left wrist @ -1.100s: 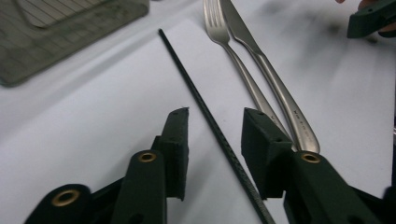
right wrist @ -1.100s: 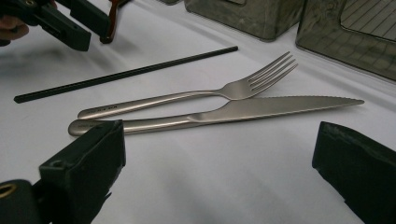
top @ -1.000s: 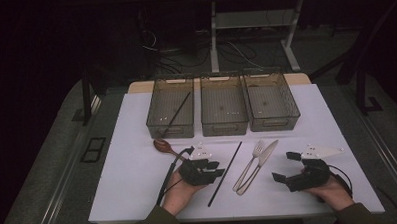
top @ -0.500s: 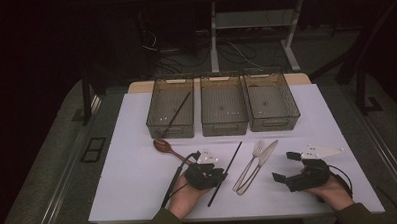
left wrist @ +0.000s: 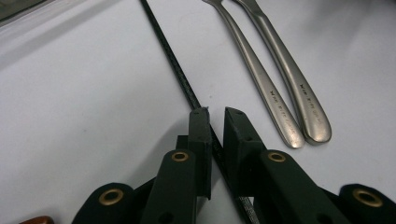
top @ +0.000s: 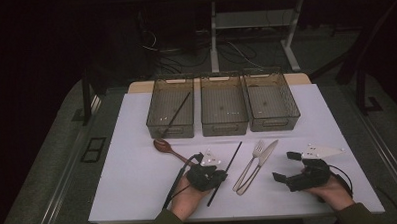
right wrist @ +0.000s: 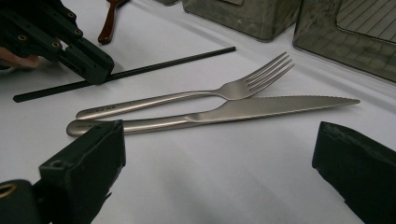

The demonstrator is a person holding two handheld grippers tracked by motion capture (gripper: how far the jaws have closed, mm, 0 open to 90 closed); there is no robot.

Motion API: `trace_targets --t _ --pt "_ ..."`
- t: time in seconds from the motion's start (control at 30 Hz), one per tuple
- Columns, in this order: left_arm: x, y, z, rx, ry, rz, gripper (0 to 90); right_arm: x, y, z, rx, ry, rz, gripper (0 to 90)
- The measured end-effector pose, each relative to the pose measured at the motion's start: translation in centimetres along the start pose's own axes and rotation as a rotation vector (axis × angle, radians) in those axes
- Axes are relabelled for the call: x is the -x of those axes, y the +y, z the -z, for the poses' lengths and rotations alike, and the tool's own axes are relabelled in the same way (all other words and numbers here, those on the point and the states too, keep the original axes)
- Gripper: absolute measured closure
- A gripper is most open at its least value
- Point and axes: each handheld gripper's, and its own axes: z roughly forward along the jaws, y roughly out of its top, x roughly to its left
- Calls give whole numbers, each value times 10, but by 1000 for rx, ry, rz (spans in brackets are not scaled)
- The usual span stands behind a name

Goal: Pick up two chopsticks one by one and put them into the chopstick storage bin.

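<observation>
From the high view, the left gripper (top: 208,175) sits low on the white bench (top: 134,179) astride the black chopstick (top: 227,170), which lies loose between the wooden spoon (top: 163,145) and the fork (top: 252,160) and knife (top: 261,162); the right gripper (top: 295,176) rests spread and empty. Three wire baskets (top: 223,125) stand at the back, one holding another chopstick (top: 175,114). The room beyond is dark, with cables on the floor.

In the left gripper view, the jaws have just been closing and stand nearly together around the chopstick (left wrist: 187,88), a sliver of gap showing. So thin and round a stick could roll or pivot out if pinched near its end.

In the right gripper view, its jaws stand wide before the fork (right wrist: 196,95) and knife (right wrist: 243,112).
</observation>
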Motion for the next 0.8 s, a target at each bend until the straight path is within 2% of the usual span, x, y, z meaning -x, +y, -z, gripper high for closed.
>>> trace_targets --t 0.07,0.27,0.37,0.6,0.67,0.8 --pt "-1 0 1 -6 3 -7 809 0 0 0 -1 -1 0 22" --pt "-5 0 3 -1 6 20 825 0 0 0 -2 -3 3 22" --pt "-5 0 3 -4 12 13 825 0 0 0 0 -4 4 22" --pt "-10 0 6 -16 66 -13 829 0 0 0 2 -5 6 22" --pt "-11 -1 7 -16 83 -9 826 0 0 0 2 -4 6 22" --pt "-12 -2 6 -8 70 10 793 0 0 1 3 -5 6 22"
